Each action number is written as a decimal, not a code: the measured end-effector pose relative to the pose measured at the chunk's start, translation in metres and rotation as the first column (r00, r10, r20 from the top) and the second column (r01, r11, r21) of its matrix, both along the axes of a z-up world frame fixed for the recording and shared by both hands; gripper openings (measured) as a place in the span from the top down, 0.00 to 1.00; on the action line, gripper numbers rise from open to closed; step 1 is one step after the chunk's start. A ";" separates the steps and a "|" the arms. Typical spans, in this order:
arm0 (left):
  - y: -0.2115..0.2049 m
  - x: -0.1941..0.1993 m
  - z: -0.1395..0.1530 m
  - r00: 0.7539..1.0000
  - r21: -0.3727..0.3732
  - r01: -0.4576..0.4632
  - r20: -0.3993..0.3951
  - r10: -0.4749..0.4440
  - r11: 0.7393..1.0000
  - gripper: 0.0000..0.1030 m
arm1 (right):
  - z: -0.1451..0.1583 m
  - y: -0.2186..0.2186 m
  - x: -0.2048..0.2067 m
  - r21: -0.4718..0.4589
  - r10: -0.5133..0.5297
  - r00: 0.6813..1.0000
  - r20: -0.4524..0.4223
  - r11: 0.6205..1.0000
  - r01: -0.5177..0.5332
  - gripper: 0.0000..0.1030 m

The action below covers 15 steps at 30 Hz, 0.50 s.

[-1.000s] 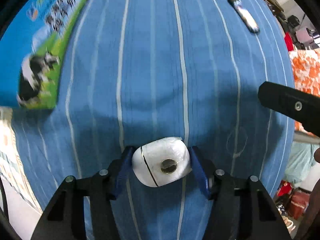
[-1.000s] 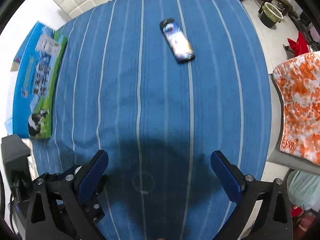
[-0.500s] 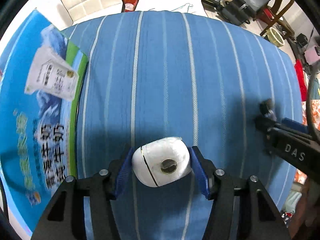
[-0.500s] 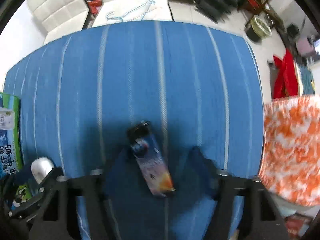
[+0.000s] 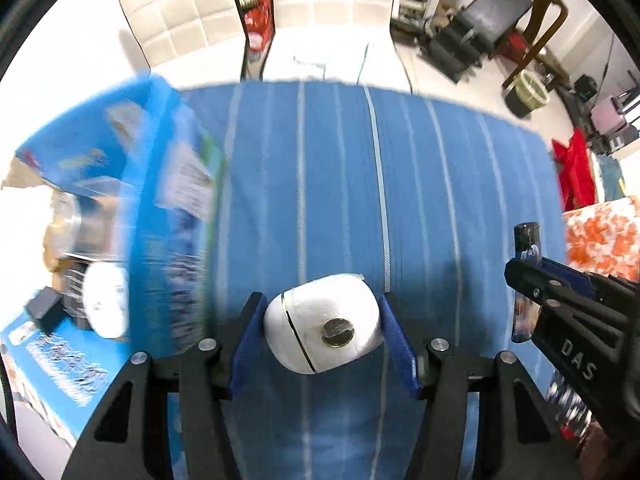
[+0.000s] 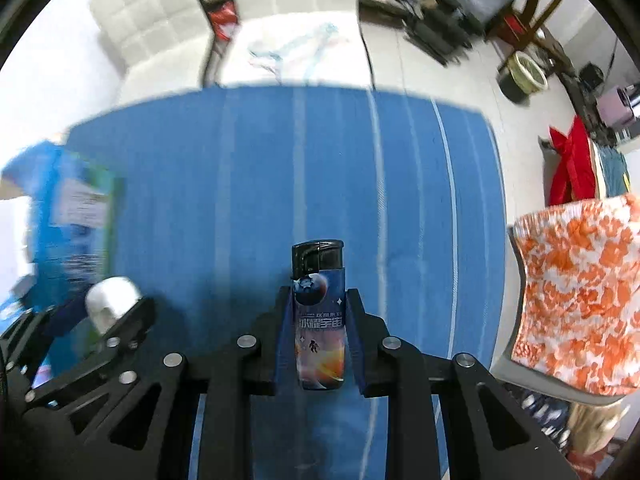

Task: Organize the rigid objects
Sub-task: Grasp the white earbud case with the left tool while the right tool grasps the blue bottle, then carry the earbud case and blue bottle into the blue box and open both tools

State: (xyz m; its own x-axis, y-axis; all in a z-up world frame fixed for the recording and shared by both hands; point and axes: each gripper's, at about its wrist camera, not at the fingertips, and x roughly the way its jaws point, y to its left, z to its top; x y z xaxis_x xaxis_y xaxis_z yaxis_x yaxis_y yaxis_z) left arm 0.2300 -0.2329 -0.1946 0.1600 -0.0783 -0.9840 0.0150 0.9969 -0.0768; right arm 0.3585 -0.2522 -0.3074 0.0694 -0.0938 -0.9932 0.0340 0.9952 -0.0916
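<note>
The left gripper (image 5: 322,330) has its blue-padded jaws clamped on a smooth white rounded case (image 5: 320,326) with a dark seam and a metal disc facing the camera, at lower centre of the left wrist view above the blue white-striped cloth (image 5: 340,180) on the desk. The right gripper (image 6: 319,330) pinches a glossy rectangular lighter (image 6: 319,316) upright, black cap above the jaws, with a planet-and-astronaut print. A blurred blue carton (image 5: 172,208) stands at left; "DAS" is lettered on the right gripper's black frame.
</note>
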 end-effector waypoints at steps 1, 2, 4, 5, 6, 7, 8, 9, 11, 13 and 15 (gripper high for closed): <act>0.010 -0.003 0.009 1.000 0.002 -0.001 0.013 0.001 1.000 0.47 | 0.012 0.012 -0.003 0.009 0.016 1.000 0.010 1.000 -0.016 0.74; 0.024 -0.007 0.021 1.000 0.004 -0.001 0.026 0.000 1.000 0.47 | 0.025 0.024 -0.007 0.031 0.030 0.999 0.018 0.999 -0.031 0.74; 0.059 -0.021 0.047 0.998 0.000 -0.020 0.052 0.020 1.000 0.47 | 0.049 0.060 -0.013 0.075 0.074 0.997 0.024 0.994 -0.075 0.74; 0.081 -0.029 0.057 0.998 0.008 -0.028 0.062 0.028 1.000 0.47 | 0.057 0.078 -0.016 0.095 0.092 0.995 0.024 0.991 -0.094 0.74; 0.105 -0.038 0.066 0.997 0.023 -0.039 0.073 0.037 0.999 0.47 | 0.064 0.107 -0.020 0.125 0.131 0.991 0.017 0.983 -0.132 0.74; 0.129 -0.047 0.070 0.996 0.042 -0.053 0.078 0.050 0.998 0.47 | 0.066 0.125 -0.024 0.139 0.150 0.989 0.013 0.979 -0.150 0.74; 0.149 -0.055 0.070 0.995 0.057 -0.064 0.079 0.060 0.996 0.47 | 0.064 0.145 -0.027 0.158 0.168 0.986 0.005 0.973 -0.167 0.74; 0.181 -0.064 0.071 0.994 0.084 -0.087 0.079 0.081 0.993 0.47 | 0.061 0.163 -0.030 0.180 0.187 0.982 -0.007 0.966 -0.183 0.74; 0.220 -0.067 0.062 0.991 0.101 -0.124 0.066 0.117 0.987 0.47 | 0.049 0.207 -0.032 0.207 0.196 0.980 -0.031 0.961 -0.185 0.74; 0.263 -0.077 0.047 0.988 0.112 -0.154 0.037 0.150 0.982 0.47 | 0.033 0.245 -0.031 0.228 0.198 0.978 -0.059 0.957 -0.180 0.74; 0.291 -0.074 0.034 0.987 0.123 -0.161 0.026 0.159 0.979 0.47 | 0.016 0.281 -0.027 0.230 0.206 0.975 -0.084 0.956 -0.182 0.74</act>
